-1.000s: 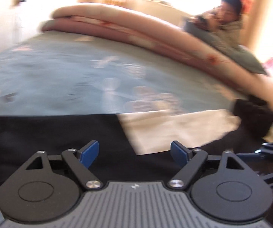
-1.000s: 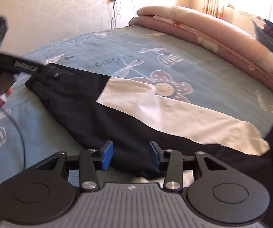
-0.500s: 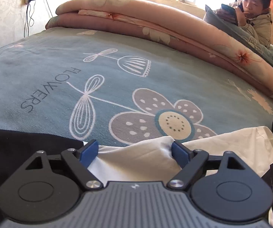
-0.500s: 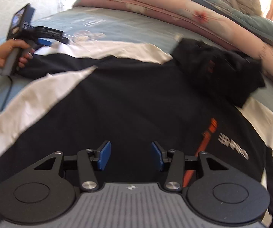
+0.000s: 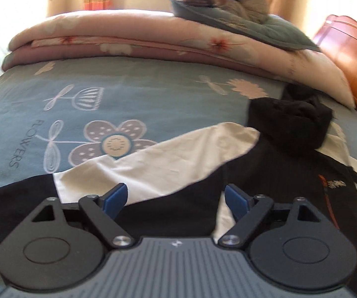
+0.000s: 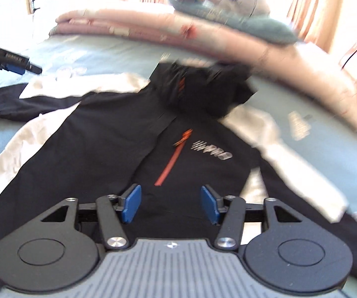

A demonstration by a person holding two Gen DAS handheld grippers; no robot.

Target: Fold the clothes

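Beyond jacket [image 6: 118,149], folded quilt [image 5: 133,42] under pillow [image 5: 248,24].

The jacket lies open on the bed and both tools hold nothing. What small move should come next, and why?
Probably lower the left tool onto the spread black-and-white sleeve and grip it, to fold it over the jacket body. Both tools are open and empty, the right tool having just widened, and the sleeve lies flat, stretched outward.

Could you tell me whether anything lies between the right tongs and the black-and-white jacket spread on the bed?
Nothing visible does. The right tongs hang open directly over the jacket, whose black front fills the gap between the blue pads, with no other object between them. The jaws have just been opening, with only jacket cloth behind them.
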